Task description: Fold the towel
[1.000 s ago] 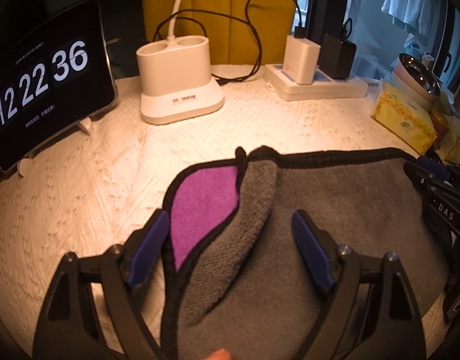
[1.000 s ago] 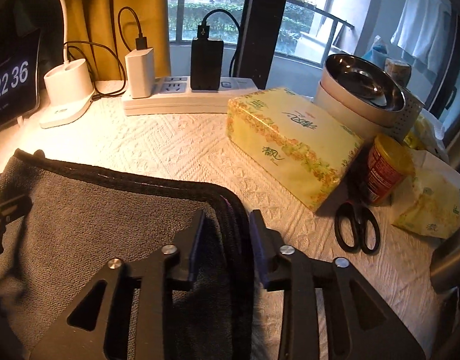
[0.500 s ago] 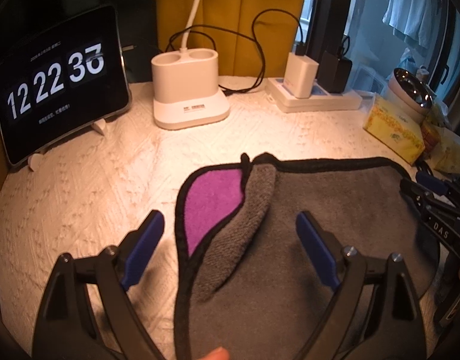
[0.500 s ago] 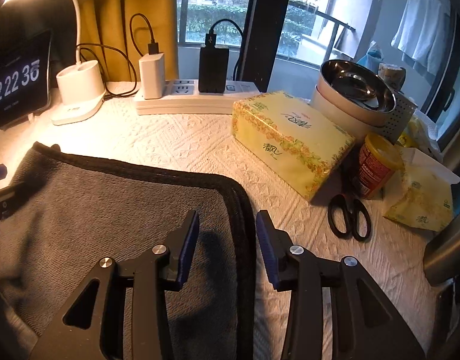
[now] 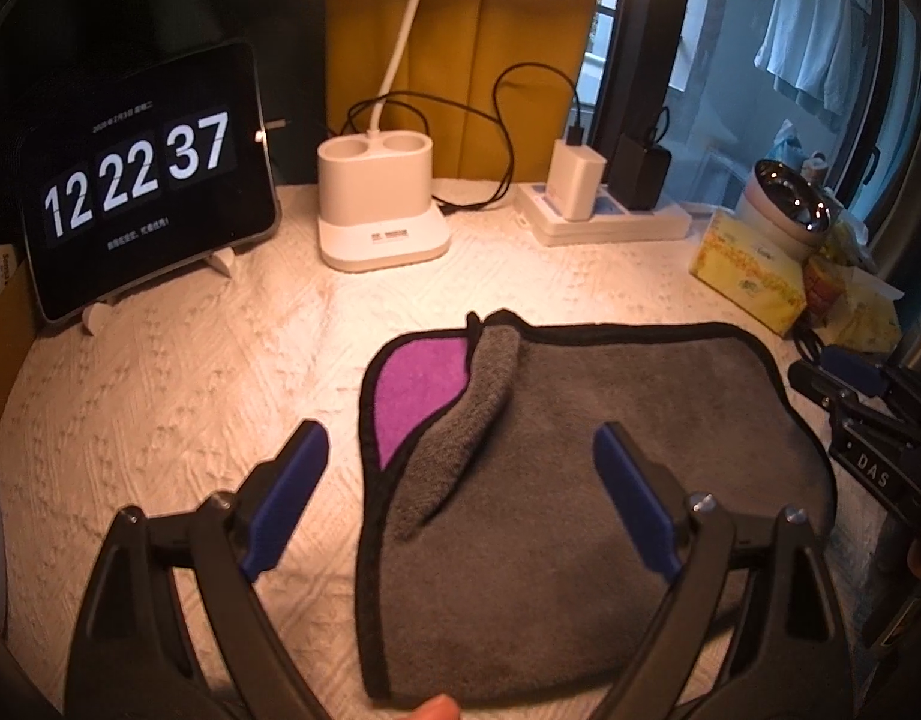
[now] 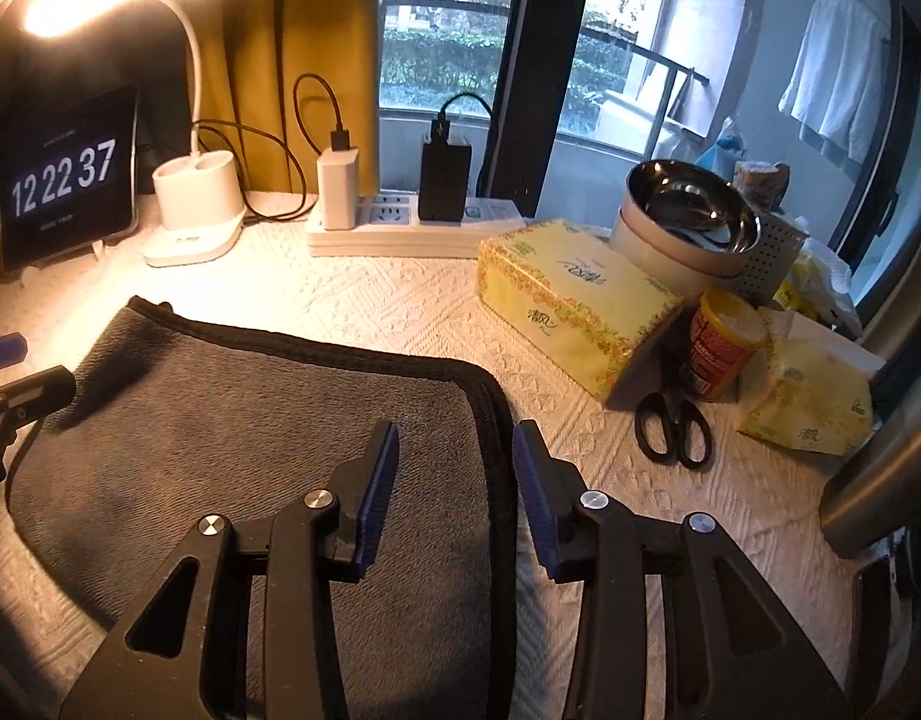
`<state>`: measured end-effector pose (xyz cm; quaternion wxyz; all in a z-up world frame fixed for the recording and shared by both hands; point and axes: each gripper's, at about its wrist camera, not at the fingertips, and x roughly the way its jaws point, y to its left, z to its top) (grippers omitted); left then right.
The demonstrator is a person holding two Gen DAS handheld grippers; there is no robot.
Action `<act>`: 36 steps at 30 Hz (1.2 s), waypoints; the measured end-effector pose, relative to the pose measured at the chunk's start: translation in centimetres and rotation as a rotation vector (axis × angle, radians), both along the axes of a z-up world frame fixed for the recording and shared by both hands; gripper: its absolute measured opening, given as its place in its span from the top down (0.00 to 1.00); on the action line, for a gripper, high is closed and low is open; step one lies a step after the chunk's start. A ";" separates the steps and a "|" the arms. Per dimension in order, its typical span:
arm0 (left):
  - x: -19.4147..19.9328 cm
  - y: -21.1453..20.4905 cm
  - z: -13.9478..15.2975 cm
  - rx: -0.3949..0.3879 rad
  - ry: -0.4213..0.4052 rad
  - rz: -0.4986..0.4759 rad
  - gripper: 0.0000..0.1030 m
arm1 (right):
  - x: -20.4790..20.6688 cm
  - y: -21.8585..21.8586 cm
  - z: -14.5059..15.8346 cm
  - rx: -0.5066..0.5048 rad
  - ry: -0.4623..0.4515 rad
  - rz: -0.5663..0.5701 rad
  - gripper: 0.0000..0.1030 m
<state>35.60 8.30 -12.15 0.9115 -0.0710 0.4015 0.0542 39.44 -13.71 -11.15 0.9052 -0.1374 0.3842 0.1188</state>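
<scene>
The grey microfibre towel [image 5: 580,480] was laid folded on the tabletop [image 5: 220,360] before the lamp base [image 5: 379,204], both the left hand-held gripper [image 5: 460,480] and right hand-held gripper [image 6: 454,492] were held apart above it, and its loosely curled corner could likely be left crooked.

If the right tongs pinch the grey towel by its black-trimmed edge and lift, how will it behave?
The grey towel will probably hang limp: in the left wrist view one corner already lies flopped over, baring the purple underside. Its thick pile suggests a fair grip, not a slippery one. Lifted at a single edge by the right tongs, the stacked layers may well slide apart.
</scene>
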 end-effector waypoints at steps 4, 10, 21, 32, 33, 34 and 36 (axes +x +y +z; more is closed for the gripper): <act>-1.2 -0.2 1.0 -0.002 -0.020 -0.004 0.12 | -1.2 0.0 1.0 0.004 -0.018 0.007 0.59; -3.1 -0.3 2.3 -0.016 -0.046 -0.007 0.12 | -3.0 0.0 2.3 0.011 -0.044 0.014 0.59; -6.3 -0.6 3.9 -0.037 -0.086 -0.014 0.12 | -6.4 -0.2 4.4 0.015 -0.083 0.028 0.59; -11.0 -1.2 7.1 -0.040 -0.172 -0.030 0.11 | -10.5 -0.7 7.0 0.039 -0.139 0.046 0.59; -11.3 -1.3 7.3 -0.041 -0.177 -0.031 0.11 | -11.0 -0.8 7.3 0.043 -0.149 0.048 0.59; -11.8 -1.4 7.6 -0.043 -0.184 -0.033 0.11 | -11.3 -0.8 7.7 0.047 -0.157 0.050 0.59; -12.4 -1.5 8.0 -0.047 -0.193 -0.036 0.11 | -12.3 -1.1 8.5 0.055 -0.176 0.051 0.59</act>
